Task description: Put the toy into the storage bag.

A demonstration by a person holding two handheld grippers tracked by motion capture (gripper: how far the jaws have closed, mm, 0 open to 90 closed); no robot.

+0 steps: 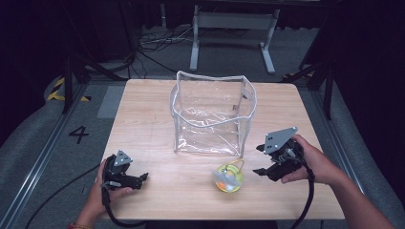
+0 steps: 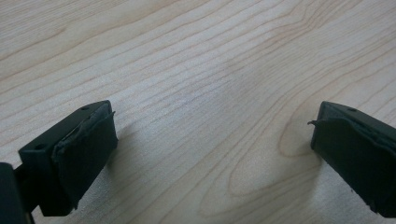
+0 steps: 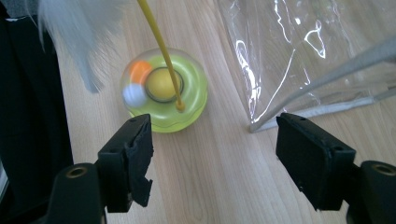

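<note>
A clear plastic bag (image 1: 212,114) with a white zipper rim stands open at the middle of the wooden table (image 1: 143,119); one lower corner of the bag (image 3: 299,60) shows in the right gripper view. In front of it lies a round yellow-green toy (image 1: 229,178) with an orange and a white ball inside, a yellow wand and a white feather (image 3: 163,88). My right gripper (image 1: 260,160) is open, just right of the toy, jaws pointing at it. My left gripper (image 1: 144,178) is open near the front left, over bare wood (image 2: 210,93).
A grey metal stand (image 1: 234,33) and loose cables lie on the floor behind the table. A floor mark "4" (image 1: 79,134) sits left of the table. The front edge runs just below both hands.
</note>
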